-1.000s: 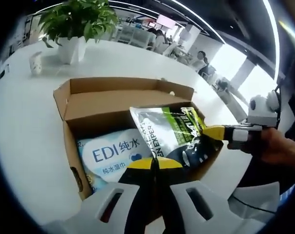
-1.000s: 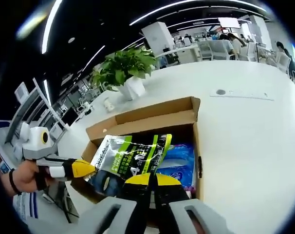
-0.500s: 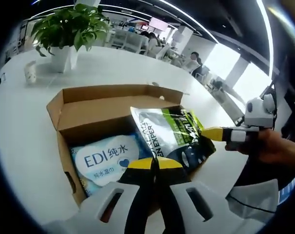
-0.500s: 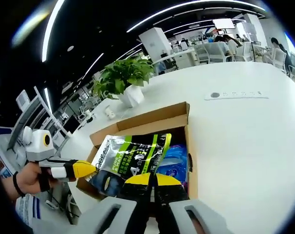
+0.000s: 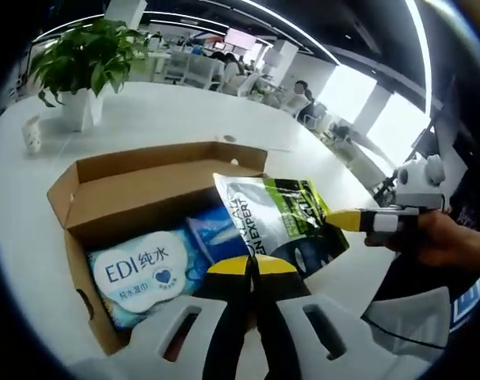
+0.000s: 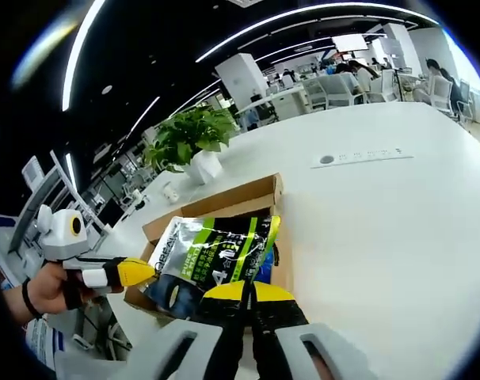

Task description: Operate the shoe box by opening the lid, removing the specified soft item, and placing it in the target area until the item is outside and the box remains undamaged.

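green pouch (image 5: 281, 222) pinched between both grippers

Compared with a second ago, the green-and-black pouch (image 5: 283, 226), pinched at its edges by both grippers, sits higher and clear of the cardboard box (image 5: 137, 190). In the left gripper view, more of the blue wipes pack (image 5: 145, 265) and a second blue packet (image 5: 216, 233) beside it is uncovered. In the right gripper view the pouch (image 6: 216, 257) now hides most of the box (image 6: 224, 207) behind it.
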The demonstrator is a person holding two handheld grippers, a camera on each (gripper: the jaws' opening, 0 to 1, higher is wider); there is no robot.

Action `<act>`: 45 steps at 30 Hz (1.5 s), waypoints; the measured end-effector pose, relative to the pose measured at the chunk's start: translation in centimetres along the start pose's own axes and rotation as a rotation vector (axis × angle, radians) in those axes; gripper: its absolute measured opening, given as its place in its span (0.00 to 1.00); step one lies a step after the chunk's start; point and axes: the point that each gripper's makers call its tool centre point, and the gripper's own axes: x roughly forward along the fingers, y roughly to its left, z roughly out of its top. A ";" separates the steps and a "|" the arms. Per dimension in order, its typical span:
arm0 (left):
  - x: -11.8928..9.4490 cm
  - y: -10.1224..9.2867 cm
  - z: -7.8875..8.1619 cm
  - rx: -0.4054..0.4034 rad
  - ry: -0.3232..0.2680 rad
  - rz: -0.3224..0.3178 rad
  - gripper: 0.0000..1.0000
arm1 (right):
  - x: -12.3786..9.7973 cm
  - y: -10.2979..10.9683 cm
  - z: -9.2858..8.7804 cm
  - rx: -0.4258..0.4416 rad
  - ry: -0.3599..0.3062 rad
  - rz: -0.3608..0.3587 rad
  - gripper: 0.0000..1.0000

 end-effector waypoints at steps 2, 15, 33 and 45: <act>0.2 -0.6 0.0 0.008 0.002 -0.010 0.00 | -0.5 -0.3 0.0 0.006 -0.007 -0.005 0.00; 1.8 -4.3 0.3 0.056 0.017 -0.064 0.00 | -3.8 -3.0 -0.5 0.044 -0.038 -0.049 0.00; 4.5 -9.3 0.2 0.135 0.053 -0.124 0.00 | -7.2 -7.5 -1.2 0.088 -0.061 -0.099 0.00; 6.8 -11.3 0.3 0.165 0.085 -0.153 0.00 | -8.1 -10.3 -1.1 0.113 -0.063 -0.124 0.00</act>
